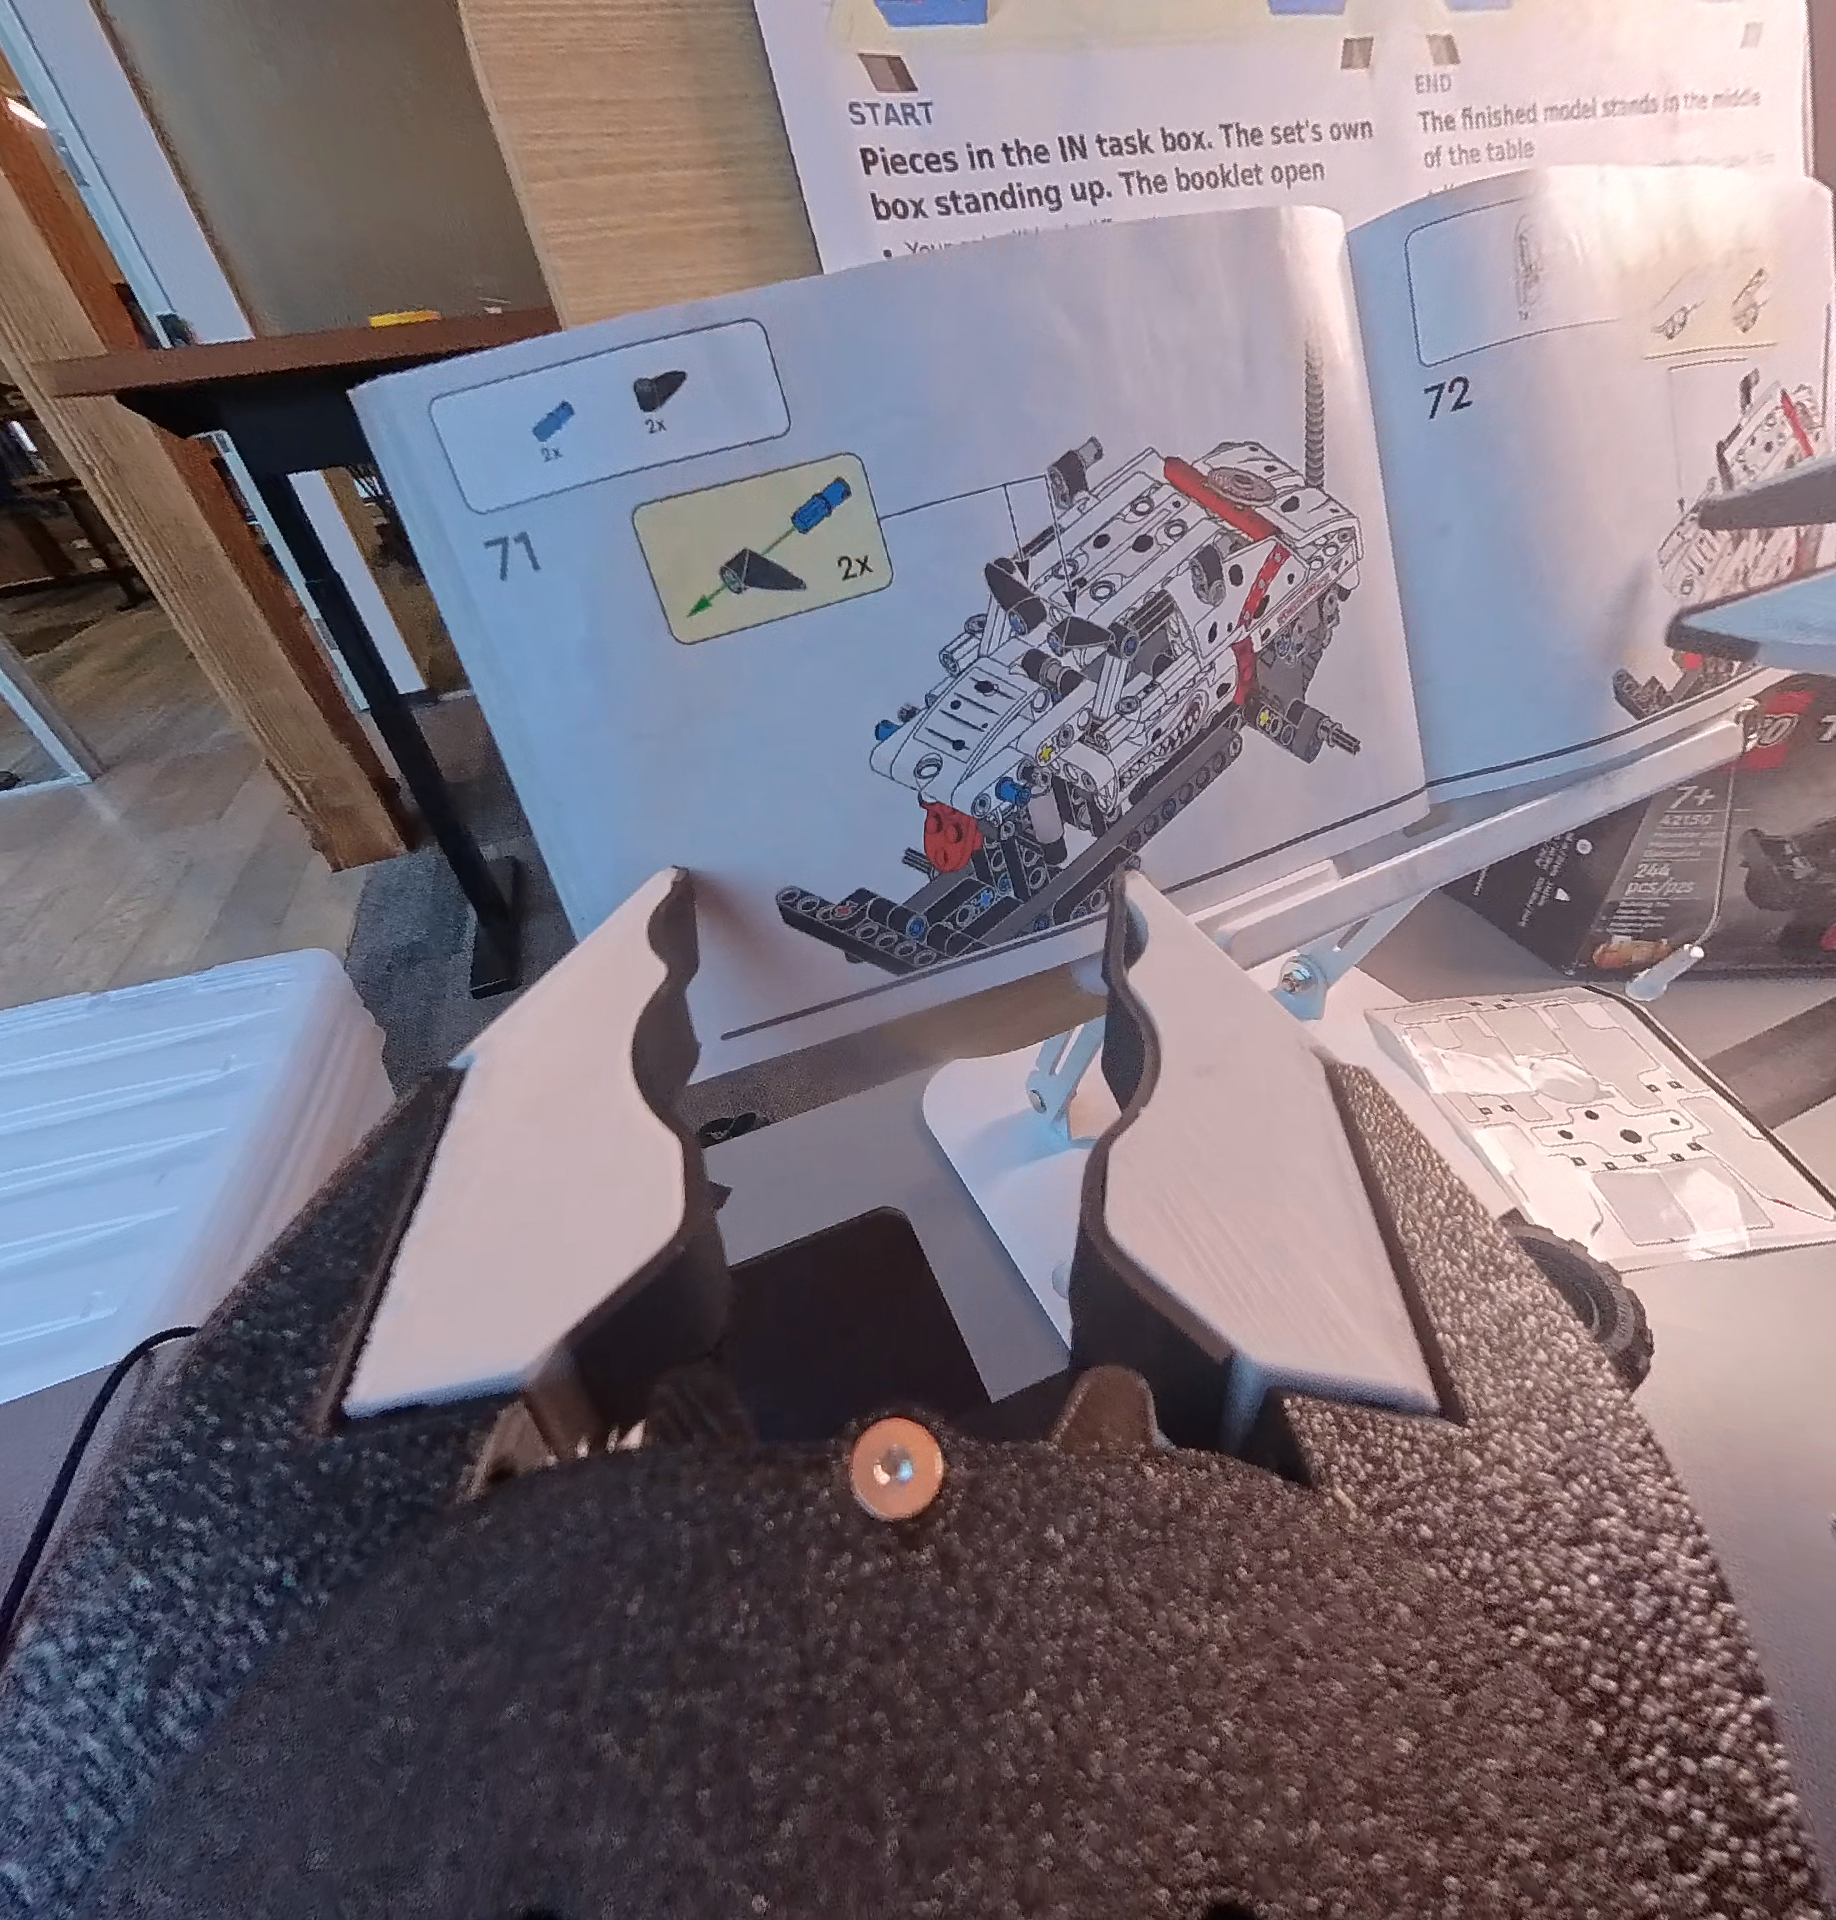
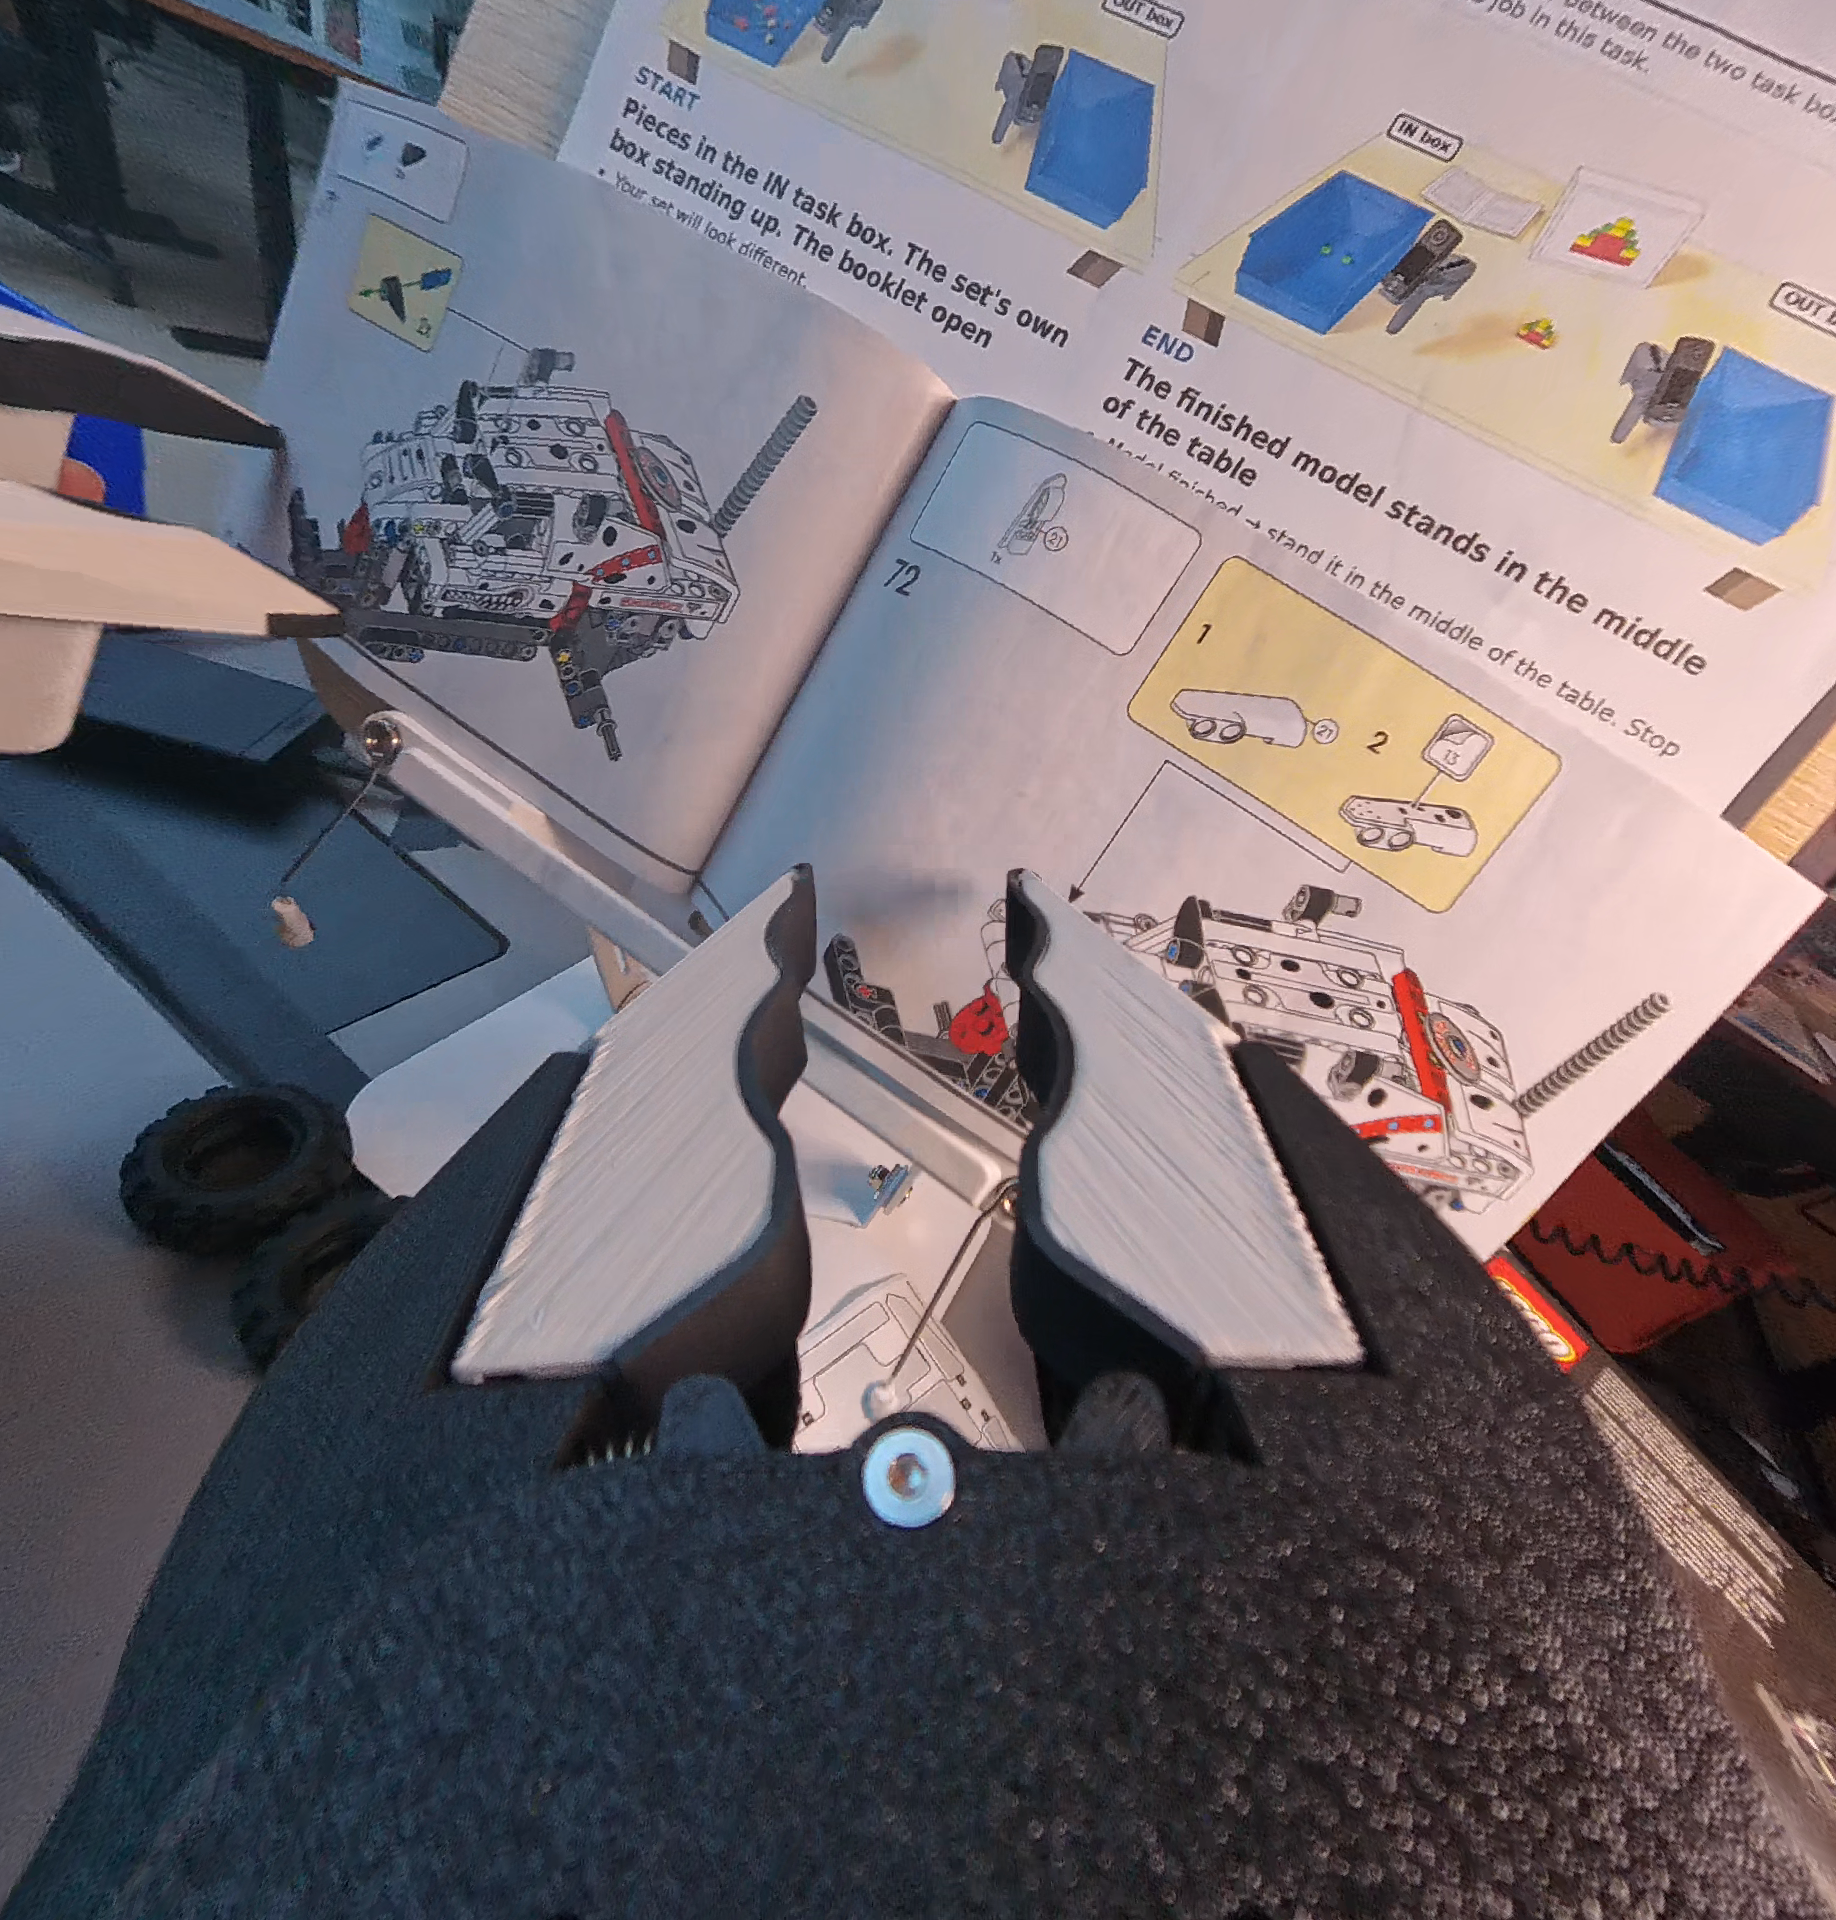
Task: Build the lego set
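The open instruction booklet (image 1: 789,644) stands on a white metal stand (image 1: 1007,1153) in front of both grippers; it also shows in the right wrist view (image 2: 893,582). My left gripper (image 1: 898,904) is open and empty, pointing at the booklet's left page. My right gripper (image 2: 909,894) is open and empty, pointing at the right page; its fingertips (image 1: 1745,571) show at the right edge of the left wrist view. The left gripper's fingers (image 2: 166,592) show at the left edge of the right wrist view. Black rubber tyres (image 2: 233,1164) lie on the table by the stand; one shows in the left wrist view (image 1: 1594,1314).
A sticker sheet (image 1: 1589,1122) lies flat right of the stand. The set's dark box (image 1: 1724,862) stands behind it. A white plastic box (image 1: 135,1153) sits at the left. A large printed task sheet (image 2: 1309,312) hangs behind the booklet. A dark desk (image 1: 301,395) stands beyond.
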A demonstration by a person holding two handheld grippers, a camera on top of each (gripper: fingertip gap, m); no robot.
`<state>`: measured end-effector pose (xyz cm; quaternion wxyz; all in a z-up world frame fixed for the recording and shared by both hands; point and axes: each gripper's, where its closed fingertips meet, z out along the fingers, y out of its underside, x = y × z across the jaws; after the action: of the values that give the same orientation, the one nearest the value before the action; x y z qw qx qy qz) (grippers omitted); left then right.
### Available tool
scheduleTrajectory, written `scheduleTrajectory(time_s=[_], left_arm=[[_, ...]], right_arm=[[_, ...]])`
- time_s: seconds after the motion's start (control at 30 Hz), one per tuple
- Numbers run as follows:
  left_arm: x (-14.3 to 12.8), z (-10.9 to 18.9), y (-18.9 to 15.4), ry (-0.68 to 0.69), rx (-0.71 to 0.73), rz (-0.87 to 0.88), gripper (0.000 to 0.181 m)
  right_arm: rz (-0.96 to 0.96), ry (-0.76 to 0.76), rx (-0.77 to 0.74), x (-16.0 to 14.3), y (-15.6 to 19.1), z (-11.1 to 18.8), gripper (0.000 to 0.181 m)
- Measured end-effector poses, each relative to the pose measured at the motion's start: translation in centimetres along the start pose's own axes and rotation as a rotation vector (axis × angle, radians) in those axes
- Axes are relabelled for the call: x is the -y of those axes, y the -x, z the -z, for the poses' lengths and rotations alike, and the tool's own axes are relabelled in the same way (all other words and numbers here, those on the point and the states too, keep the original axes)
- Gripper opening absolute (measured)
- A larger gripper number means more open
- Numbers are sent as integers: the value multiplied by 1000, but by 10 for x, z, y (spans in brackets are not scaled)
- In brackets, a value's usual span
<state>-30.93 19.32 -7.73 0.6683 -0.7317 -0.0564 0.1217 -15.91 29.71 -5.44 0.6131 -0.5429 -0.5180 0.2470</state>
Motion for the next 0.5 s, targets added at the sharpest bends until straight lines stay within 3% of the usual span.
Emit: scheduleTrajectory(time_s=[0.27, 0.4, 0.5], left_arm=[[7, 2, 8, -31, 98, -5, 53], [43, 18, -18, -180, 24, -106, 20], [54, 15, -31, -180, 1, -162, 3]], right_arm=[[-4, -28, 111, -1, 31, 31, 34], [-37, -82, 162, 9, 47, 50, 31], [-76, -105, 175, 11, 53, 58, 30]])
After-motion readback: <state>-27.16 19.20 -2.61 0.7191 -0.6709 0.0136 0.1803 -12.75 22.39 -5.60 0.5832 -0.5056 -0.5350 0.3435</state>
